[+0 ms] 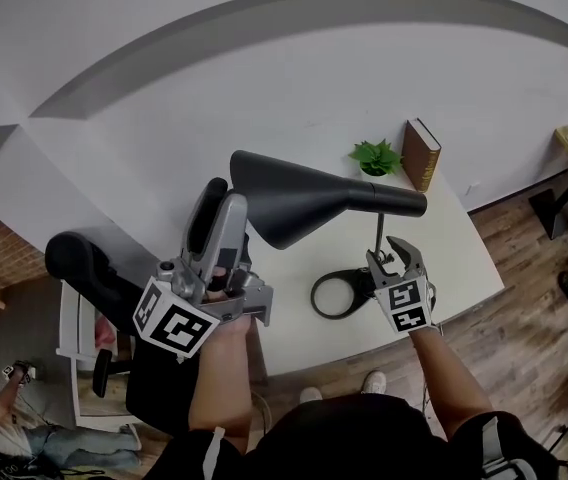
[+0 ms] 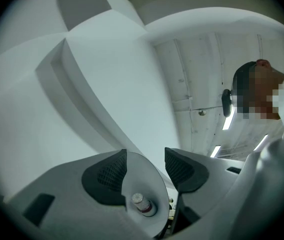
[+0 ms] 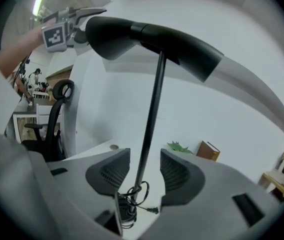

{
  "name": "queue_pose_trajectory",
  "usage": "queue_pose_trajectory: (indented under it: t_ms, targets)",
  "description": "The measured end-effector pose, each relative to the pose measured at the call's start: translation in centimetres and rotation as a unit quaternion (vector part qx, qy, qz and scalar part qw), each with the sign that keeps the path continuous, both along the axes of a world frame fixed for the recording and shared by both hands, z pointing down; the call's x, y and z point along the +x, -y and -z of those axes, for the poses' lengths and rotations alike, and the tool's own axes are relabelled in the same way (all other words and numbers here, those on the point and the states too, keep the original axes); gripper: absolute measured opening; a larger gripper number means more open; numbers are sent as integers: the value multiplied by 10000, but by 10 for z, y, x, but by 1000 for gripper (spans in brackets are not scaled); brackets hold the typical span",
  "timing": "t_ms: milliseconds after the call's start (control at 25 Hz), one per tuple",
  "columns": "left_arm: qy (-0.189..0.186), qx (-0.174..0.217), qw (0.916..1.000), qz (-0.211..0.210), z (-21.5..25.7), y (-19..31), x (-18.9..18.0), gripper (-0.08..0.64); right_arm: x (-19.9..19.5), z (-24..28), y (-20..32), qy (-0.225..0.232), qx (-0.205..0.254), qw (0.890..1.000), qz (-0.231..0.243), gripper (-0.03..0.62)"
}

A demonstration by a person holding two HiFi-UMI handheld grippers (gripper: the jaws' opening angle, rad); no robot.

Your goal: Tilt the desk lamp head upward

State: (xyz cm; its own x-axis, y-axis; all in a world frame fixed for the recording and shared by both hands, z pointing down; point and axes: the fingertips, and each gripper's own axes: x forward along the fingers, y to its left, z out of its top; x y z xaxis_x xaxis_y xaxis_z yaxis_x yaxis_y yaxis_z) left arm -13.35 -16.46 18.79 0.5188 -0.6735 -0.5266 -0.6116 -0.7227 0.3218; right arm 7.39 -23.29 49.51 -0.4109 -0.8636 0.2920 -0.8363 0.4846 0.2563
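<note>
A black desk lamp stands on the white desk [image 1: 444,268], its cone shade [image 1: 289,203] with the wide mouth toward the left. My left gripper [image 1: 222,196] is at that mouth. In the left gripper view the jaws [image 2: 145,156] stand open, with the shade's white inside [image 2: 144,181] and the bulb socket [image 2: 141,202] between them. My right gripper [image 1: 396,255] sits low by the lamp's pole [image 1: 379,233] and ring base [image 1: 336,295]. It is open [image 3: 145,156], and the thin pole [image 3: 151,124] runs between its pads without touching them.
A small potted plant [image 1: 375,156] and a brown book [image 1: 421,153] stand at the desk's far end. A black office chair [image 1: 89,268] is at the left, with a person [image 1: 4,418] sitting beyond it. Wooden floor lies to the right.
</note>
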Motion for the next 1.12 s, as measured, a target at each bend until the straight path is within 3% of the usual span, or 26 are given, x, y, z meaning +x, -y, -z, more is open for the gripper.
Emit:
queue_pose_trajectory:
  t_ms: [80,160,280,360,560,760,920,1040,1080,1120]
  targets:
    - [79,64,9998,176,-5,-7,-7,232,0,10,-7,246,23,9997,29,164]
    - [447,216,9965,674,-14,-19,-14,236,-2,19,-18,390,61,9992,92,168]
    - [1270,329,9815,1396,-34,-37,-18,238,-4,33,-34,555,108,9982,201,170]
    - [1543,197,9751,1584,-55,-41,-19,238,-6,41,-42,655,130,9974,282,170]
    - [2015,-382,9615,1831,-116,-40,-20,238,-8,59,-56,884,212,9951,381,170]
    - [2527,-681,9462,1902,-157,-34,-12,235,2,77,-61,1021,381,9938,228,170]
    - [2753,-879,9377,1926,-181,-29,-7,168,20,84,-58,1018,503,9935,-82,162]
    - [2776,-1131,9344,1925,-199,-29,-1,18,30,86,-60,1003,607,9927,-297,64]
    - [2773,-1200,9353,1841,-204,-29,4,8,33,87,-60,986,624,9925,-359,8]
    - [2767,-1242,9369,1737,-208,-29,9,8,34,87,-61,952,619,9927,-405,2]
